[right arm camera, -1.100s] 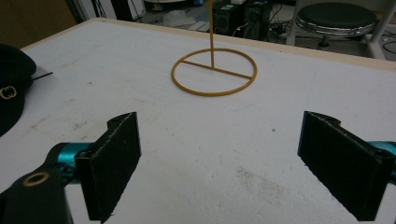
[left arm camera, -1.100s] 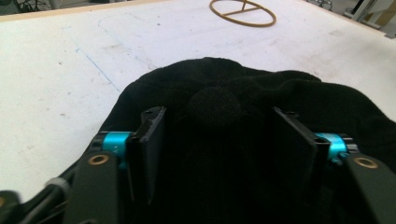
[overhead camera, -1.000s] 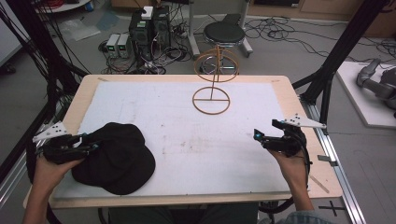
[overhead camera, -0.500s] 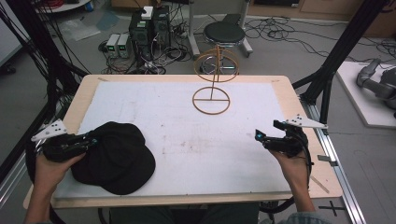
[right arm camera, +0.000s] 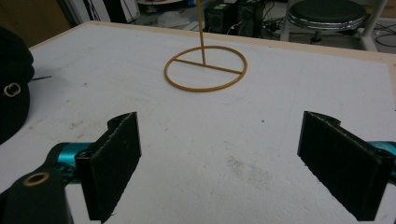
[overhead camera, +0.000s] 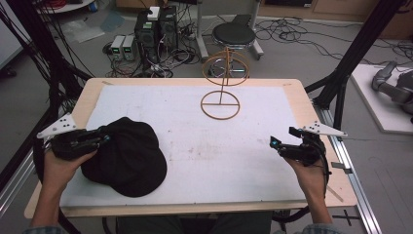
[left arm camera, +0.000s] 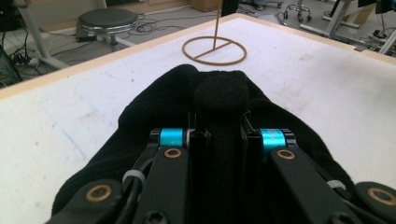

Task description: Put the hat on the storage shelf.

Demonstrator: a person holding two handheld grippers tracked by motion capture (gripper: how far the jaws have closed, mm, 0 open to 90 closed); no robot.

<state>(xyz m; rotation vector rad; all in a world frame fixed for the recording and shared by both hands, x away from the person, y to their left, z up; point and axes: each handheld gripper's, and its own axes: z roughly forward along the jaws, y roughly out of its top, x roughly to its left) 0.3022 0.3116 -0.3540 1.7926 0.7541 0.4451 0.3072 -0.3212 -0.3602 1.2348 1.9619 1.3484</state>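
Note:
A black cap (overhead camera: 129,156) lies at the front left of the white table top (overhead camera: 195,146). My left gripper (overhead camera: 103,139) is at the cap's left edge, shut on a fold of its fabric. In the left gripper view the black cloth (left arm camera: 219,93) bulges up between the closed jaws of the left gripper (left arm camera: 219,137). My right gripper (overhead camera: 275,144) hovers near the table's right edge, open and empty. In the right gripper view the right gripper (right arm camera: 219,163) has bare table between its pads. A tan wire stand (overhead camera: 220,105) rises at the far middle.
The stand's ring base (right arm camera: 205,67) sits ahead of the right gripper, with the cap (right arm camera: 14,88) far to its left. A round stool (overhead camera: 233,35), cables and electronics boxes are on the floor beyond the table. Black frame posts flank both sides.
My left gripper has shifted slightly up and toward the cap, and the cap's left edge has bunched at its jaws. The right gripper has stayed in place.

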